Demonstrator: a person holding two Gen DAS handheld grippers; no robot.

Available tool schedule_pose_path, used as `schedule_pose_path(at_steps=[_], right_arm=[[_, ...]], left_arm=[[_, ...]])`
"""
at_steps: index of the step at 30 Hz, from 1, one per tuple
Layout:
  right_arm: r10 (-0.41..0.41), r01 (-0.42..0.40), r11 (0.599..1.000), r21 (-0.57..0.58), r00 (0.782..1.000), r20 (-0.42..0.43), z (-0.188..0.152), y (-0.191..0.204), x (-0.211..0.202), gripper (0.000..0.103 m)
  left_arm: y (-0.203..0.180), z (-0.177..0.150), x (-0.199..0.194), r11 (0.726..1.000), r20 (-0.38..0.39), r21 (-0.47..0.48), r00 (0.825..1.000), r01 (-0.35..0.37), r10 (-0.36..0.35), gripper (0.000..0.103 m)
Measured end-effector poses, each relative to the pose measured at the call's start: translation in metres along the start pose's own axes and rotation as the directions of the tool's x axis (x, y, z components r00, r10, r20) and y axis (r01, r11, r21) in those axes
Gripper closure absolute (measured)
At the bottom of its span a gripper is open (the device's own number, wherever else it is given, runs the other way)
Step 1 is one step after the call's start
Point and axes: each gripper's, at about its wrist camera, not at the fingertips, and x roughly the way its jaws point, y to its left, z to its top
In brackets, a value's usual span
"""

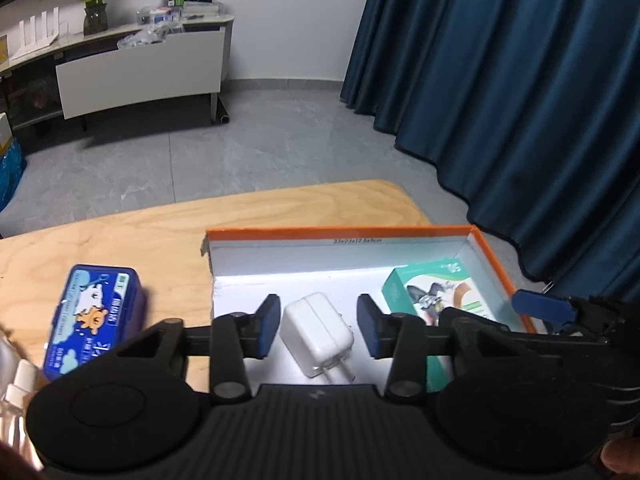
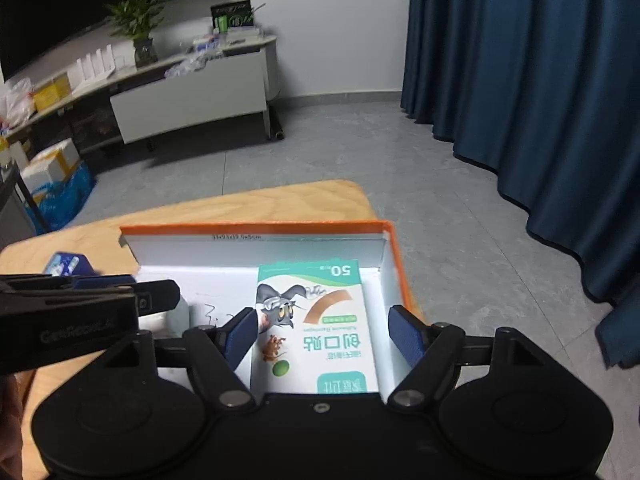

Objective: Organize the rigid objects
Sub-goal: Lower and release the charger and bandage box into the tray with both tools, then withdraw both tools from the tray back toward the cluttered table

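The left gripper [image 1: 318, 330] hangs over the orange-rimmed box [image 1: 496, 258], jaws apart with clear gaps on either side of the white charger [image 1: 317, 336], which lies on the box floor, apparently just set down there. The right gripper [image 2: 324, 334] stands with jaws wide apart around, not touching, the plaster box [image 2: 320, 320] lying flat in the far right corner, snug to the wall to save room. A blue tin [image 1: 96, 316] waits on the tabletop [image 1: 168, 236] left of the box, likely next.
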Motion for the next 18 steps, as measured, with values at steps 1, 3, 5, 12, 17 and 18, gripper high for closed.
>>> schedule_pose_path(at_steps=[1,3,5,12,17,18], right_arm=[[-0.001,0.001,1.0,0.003,1.0,0.007,-0.001,0.0,-0.004,0.015],[-0.001,0.001,1.0,0.001,1.0,0.019,-0.003,0.0,-0.013,0.015],[0.003,-0.003,1.0,-0.007,1.0,0.024,-0.006,0.003,-0.022,0.015],[0.047,-0.045,0.997,-0.056,0.998,0.042,-0.024,0.027,-0.051,0.014],[0.074,-0.072,0.996,-0.059,0.997,0.037,-0.036,0.04,-0.066,0.014],[0.083,-0.081,0.995,-0.057,0.996,0.035,-0.038,0.042,-0.069,0.014]], left_arm=[[-0.002,0.0,-0.004,1.0,0.006,0.003,1.0,0.001,-0.001,0.054],[-0.003,-0.001,-0.015,1.0,0.021,0.012,1.0,-0.014,0.014,0.044],[-0.004,-0.004,-0.025,1.0,0.033,0.012,0.999,-0.021,0.021,0.039],[-0.01,-0.023,-0.06,0.997,0.068,0.061,0.997,-0.044,0.04,0.031],[-0.003,-0.036,-0.081,0.996,0.084,0.071,0.995,-0.06,0.054,0.029],[-0.001,-0.038,-0.085,0.995,0.089,0.069,0.994,-0.067,0.061,0.028]])
